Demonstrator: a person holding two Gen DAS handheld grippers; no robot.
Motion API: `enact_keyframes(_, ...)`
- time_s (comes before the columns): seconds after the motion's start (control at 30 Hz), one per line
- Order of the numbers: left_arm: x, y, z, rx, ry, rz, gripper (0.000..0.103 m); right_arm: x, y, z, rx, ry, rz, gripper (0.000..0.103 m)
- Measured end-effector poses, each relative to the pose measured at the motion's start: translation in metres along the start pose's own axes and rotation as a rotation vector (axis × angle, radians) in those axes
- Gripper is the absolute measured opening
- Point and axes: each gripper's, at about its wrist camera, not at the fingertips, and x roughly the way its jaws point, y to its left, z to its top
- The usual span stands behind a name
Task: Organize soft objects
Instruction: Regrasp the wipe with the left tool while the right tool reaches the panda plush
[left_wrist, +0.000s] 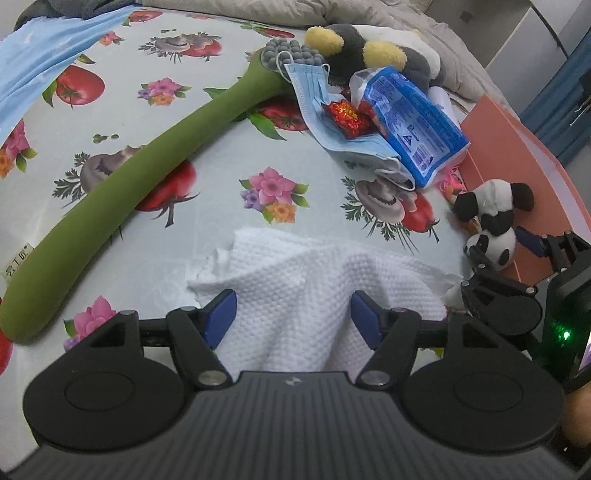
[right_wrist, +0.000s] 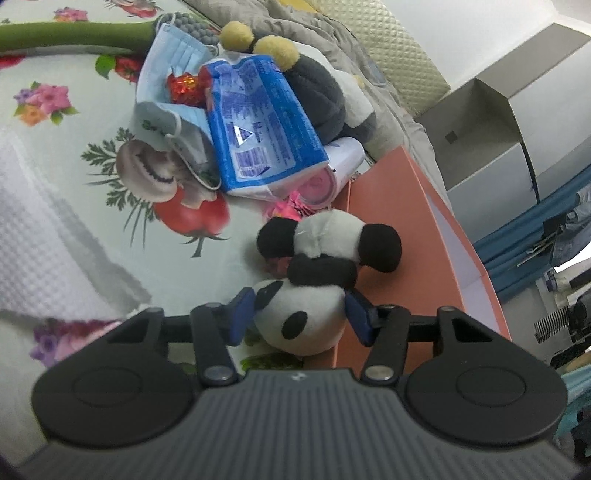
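Note:
A small panda plush (right_wrist: 317, 266) lies at the edge of the flowered table cover, against an orange box (right_wrist: 417, 229). My right gripper (right_wrist: 299, 314) has its blue pads on both sides of the panda's head and is shut on it. The panda also shows in the left wrist view (left_wrist: 493, 221), with the right gripper (left_wrist: 532, 247) beside it. My left gripper (left_wrist: 293, 314) is open over a white textured cloth (left_wrist: 317, 280), its pads apart on either side of a raised fold.
A long green massage stick (left_wrist: 147, 155) lies diagonally at left. A pile at the back holds a blue face mask (left_wrist: 314, 96), red foil candy (left_wrist: 345, 116), a blue tissue pack (left_wrist: 413, 118) and a grey-yellow plush (left_wrist: 354, 44). A pink-ended roll (right_wrist: 332, 173) lies by the box.

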Motion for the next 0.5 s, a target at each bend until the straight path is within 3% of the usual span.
enact_keyframes(0.2, 0.0, 0.0, 0.0, 0.002, -0.004, 0.022, 0.06, -0.002, -0.005, 0.003, 0.013, -0.003, 0.032, 0.052)
enact_keyframes(0.33, 0.001, -0.001, -0.001, 0.011, -0.009, 0.025, 0.052, -0.012, -0.008, 0.004, 0.027, -0.004, 0.097, 0.052)
enact_keyframes(0.43, 0.002, -0.001, -0.002, 0.009, -0.016, 0.027, 0.042, -0.025, -0.013, 0.007, 0.053, -0.01, 0.168, 0.052)
enact_keyframes(0.5, 0.003, -0.001, -0.002, 0.003, -0.021, 0.029, 0.029, -0.033, -0.017, 0.008, 0.088, -0.005, 0.222, 0.052)
